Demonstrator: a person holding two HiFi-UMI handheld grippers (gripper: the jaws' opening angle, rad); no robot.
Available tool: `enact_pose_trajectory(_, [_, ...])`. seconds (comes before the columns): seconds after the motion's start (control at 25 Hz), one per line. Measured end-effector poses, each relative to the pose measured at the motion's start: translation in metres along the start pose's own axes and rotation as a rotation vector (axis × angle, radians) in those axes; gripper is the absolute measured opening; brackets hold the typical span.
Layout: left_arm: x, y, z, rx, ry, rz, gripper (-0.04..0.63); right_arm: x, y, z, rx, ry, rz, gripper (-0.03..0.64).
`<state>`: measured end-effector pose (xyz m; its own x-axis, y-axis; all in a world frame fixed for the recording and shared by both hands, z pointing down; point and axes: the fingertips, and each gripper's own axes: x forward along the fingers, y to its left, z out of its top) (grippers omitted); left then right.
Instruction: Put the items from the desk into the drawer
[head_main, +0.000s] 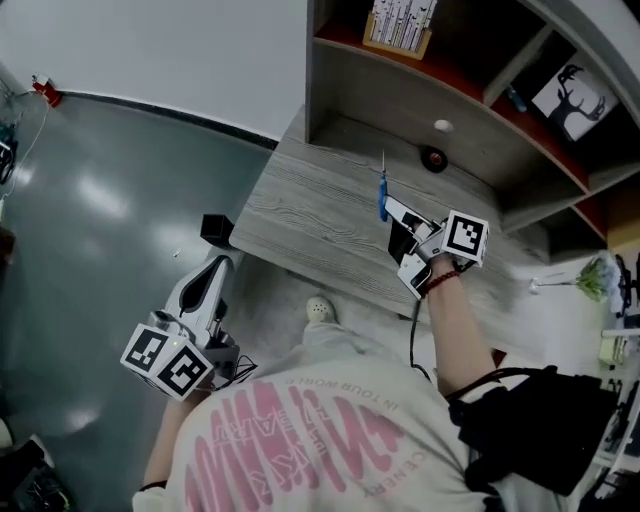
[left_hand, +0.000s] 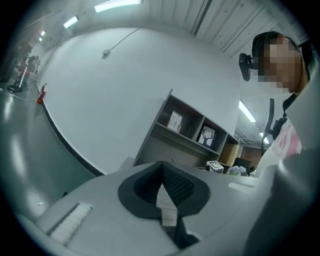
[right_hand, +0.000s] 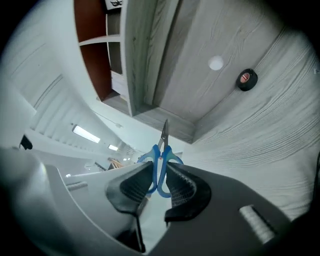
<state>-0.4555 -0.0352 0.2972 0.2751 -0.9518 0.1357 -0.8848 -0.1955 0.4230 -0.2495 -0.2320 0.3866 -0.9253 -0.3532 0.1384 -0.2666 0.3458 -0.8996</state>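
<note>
Glossy grey-green floor (head_main: 100, 200) fills the left side, and the left gripper (head_main: 220, 264) hangs above it with its jaws pressed together on nothing. To its right lies the pale grey wood-grain desk (head_main: 310, 220). Over that desk the right gripper (head_main: 396, 222) is clamped on the small blue-handled scissors (head_main: 382, 198), pinching their plastic loops so the metal blades jut out beyond the jaws toward the shelf unit. Past the blade tips and slightly right, a black roll of tape (head_main: 433, 158) sits on the desk, well apart from this gripper.

The step in hand looks like carrying the scissors to the drawer. No view shows an open drawer, so the empty left gripper probably has to pull it out first, likely from below the desk's near edge. The loops are thin and could swivel between the pads, so the squeeze should stay firm. The blades should point away from the body, and the jaws should part only once the scissors lie flat inside.
</note>
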Motion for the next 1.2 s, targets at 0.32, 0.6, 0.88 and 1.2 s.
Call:
enact_pose_trajectory(0.32, [-0.006, -0.054, -0.014, 0.023, 0.014, -0.189, 0.02, -0.074, 0.089, -0.054, 0.007, -0.117, 0.16, 0.091])
enact_pose_trajectory(0.6, [-0.009, -0.105, -0.041, 0.027, 0.056, -0.362, 0.02, -0.157, 0.139, -0.087, -0.019, -0.248, 0.18, 0.091])
enact_pose_trajectory(0.88, [-0.001, -0.156, -0.073, 0.001, 0.093, -0.506, 0.02, -0.242, 0.142, -0.097, -0.09, -0.357, 0.026, 0.091])
enact_pose_trajectory(1.2, [0.008, -0.184, -0.086, 0.002, 0.175, -0.55, 0.018, -0.31, 0.139, -0.085, -0.099, -0.569, 0.009, 0.091])
